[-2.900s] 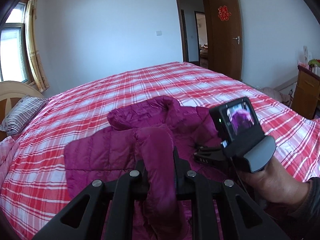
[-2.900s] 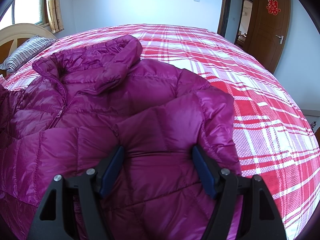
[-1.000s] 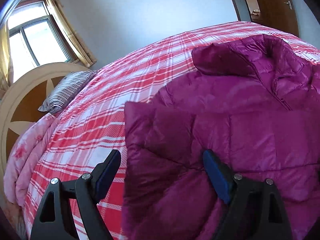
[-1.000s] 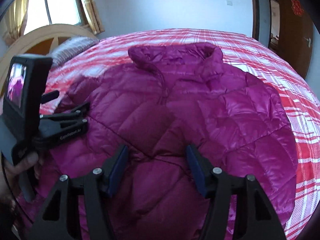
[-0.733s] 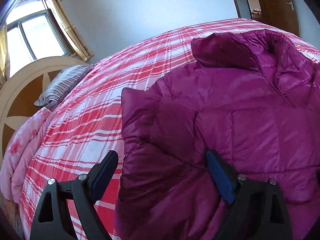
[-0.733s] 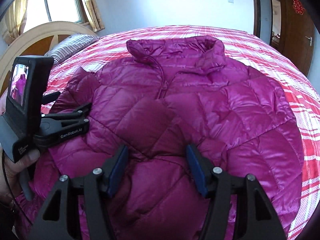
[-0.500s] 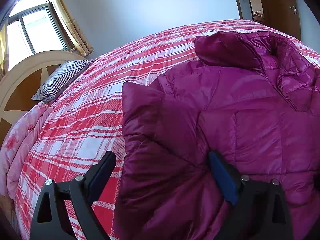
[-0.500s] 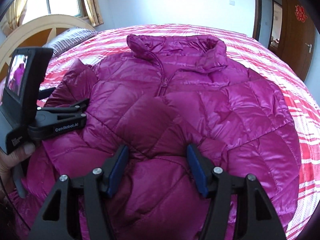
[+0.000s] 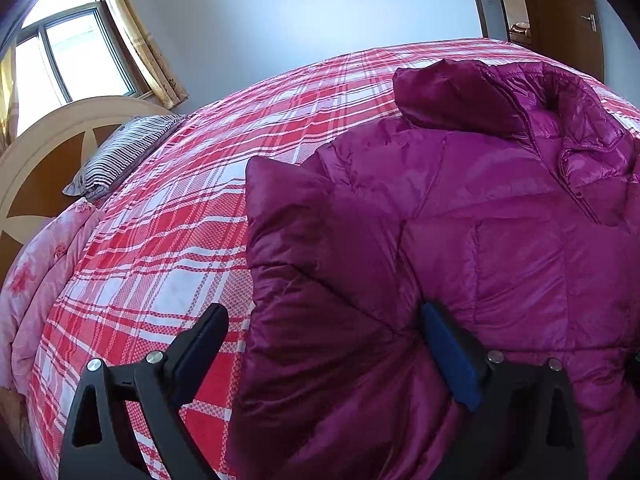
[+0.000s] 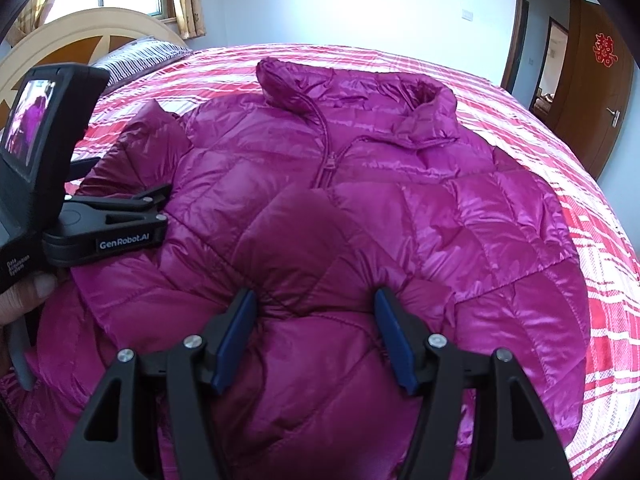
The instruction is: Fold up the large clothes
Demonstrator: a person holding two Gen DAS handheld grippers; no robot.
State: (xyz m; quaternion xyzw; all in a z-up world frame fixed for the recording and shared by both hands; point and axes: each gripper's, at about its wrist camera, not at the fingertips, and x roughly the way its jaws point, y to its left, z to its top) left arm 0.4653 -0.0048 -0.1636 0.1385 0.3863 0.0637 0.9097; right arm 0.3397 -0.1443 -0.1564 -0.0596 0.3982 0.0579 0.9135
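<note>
Across the plaid bedspread [image 10: 580, 208] the magenta down jacket [image 10: 400, 216] lies face up, collar toward the far side and long axis running away from both cameras; its near hem sits right under the two grippers. Left gripper [image 9: 324, 344] straddles the jacket's left edge with jaws opening, fabric between them but only the right pad touching it, while the right gripper [image 10: 316, 328] is half spread, both pads pressing a puffed ridge of the folded-in sleeve. Against 2.9 s ago, the left no longer pinches a sleeve, which now lies on the body.

Glossy quilted jacket [image 10: 400, 220], matt woven bedspread [image 9: 168, 240]
</note>
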